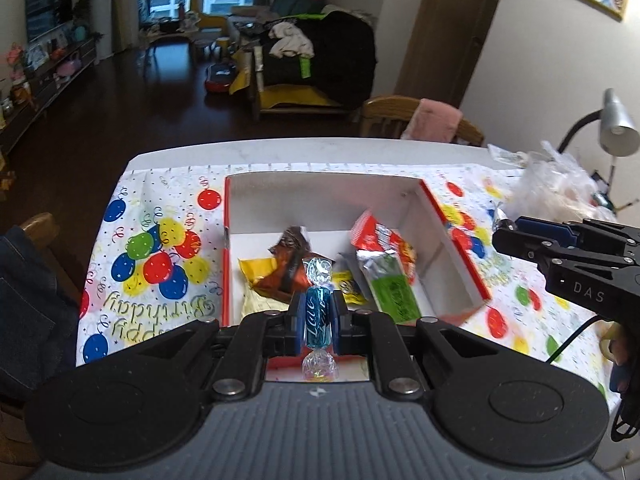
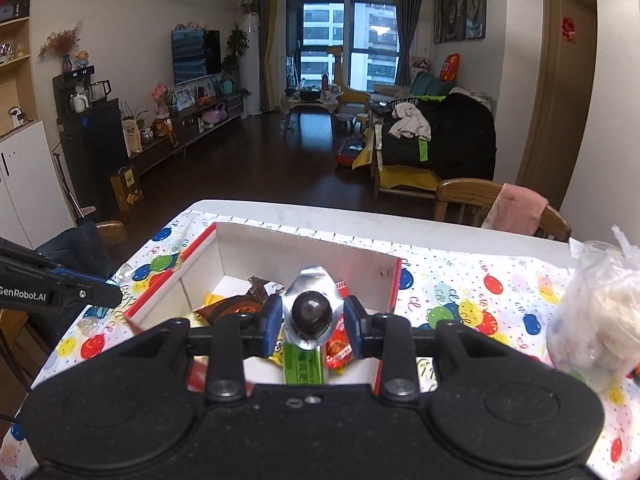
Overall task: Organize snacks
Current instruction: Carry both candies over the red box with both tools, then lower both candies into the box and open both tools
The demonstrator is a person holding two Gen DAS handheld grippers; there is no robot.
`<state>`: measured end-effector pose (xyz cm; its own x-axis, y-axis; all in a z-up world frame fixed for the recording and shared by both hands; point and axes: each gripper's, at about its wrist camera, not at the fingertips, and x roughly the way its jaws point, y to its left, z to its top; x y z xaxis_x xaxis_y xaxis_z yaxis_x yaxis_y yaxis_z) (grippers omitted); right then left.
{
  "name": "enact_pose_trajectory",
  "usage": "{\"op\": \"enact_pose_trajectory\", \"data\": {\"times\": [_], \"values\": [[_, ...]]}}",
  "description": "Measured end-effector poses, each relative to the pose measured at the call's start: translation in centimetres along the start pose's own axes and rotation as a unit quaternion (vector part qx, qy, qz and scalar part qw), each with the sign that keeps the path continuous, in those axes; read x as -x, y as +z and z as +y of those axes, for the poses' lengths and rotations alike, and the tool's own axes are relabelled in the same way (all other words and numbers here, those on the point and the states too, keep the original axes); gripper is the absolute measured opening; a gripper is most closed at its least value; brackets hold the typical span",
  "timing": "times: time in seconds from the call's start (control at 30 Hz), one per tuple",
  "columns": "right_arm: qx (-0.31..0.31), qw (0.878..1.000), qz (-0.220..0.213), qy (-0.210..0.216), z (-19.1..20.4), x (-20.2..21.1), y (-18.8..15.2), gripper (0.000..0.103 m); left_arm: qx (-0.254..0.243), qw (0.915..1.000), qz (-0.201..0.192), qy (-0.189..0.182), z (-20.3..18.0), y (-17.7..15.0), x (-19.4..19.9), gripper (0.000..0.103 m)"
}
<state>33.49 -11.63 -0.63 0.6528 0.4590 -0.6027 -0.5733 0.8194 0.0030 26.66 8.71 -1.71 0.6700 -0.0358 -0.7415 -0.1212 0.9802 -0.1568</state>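
Note:
A red-and-white cardboard box [image 1: 456,240] stands on the balloon tablecloth and holds several snack packets, among them a green one [image 1: 390,288] and a brown one [image 1: 286,264]. My left gripper [image 1: 319,316] is shut on a blue twist-wrapped candy [image 1: 318,312], held upright over the box's near edge. My right gripper [image 2: 311,316] is shut on a silver-wrapped chocolate ball [image 2: 311,310] above the box [image 2: 394,280]. The right gripper also shows in the left wrist view [image 1: 506,230] at the box's right side.
A clear plastic bag [image 2: 596,312] of more snacks lies on the table at the right. A desk lamp [image 1: 616,124] stands at the far right. Wooden chairs [image 2: 472,196] stand behind the table [image 1: 320,150]. The left gripper's arm [image 2: 60,290] reaches in from the left.

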Motion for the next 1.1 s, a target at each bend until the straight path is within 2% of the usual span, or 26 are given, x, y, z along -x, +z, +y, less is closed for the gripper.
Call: {"op": "enact_pose_trajectory", "data": {"times": [0.33, 0.53, 0.73, 1.1], "values": [[-0.010, 0.999, 0.048, 0.014, -1.7, -6.8, 1.2, 0.032, 0.000, 0.9966, 0.053, 0.063, 0.5, 2.3, -7.1, 0.012], [-0.010, 0.996, 0.080, 0.024, -1.8, -10.7, 1.2, 0.032, -0.005, 0.9935, 0.081, 0.080, 0.7, 3.3, -10.5, 0.012], [0.007, 0.995, 0.092, 0.048, -0.7, -13.5, 1.7, 0.032, -0.011, 0.9876, 0.114, 0.107, 1.0, 3.6, -13.6, 0.012], [0.050, 0.988, 0.127, 0.068, 1.5, -17.5, 1.5, 0.032, -0.015, 0.9819, 0.149, 0.116, 1.3, 2.8, -16.3, 0.012]]}}
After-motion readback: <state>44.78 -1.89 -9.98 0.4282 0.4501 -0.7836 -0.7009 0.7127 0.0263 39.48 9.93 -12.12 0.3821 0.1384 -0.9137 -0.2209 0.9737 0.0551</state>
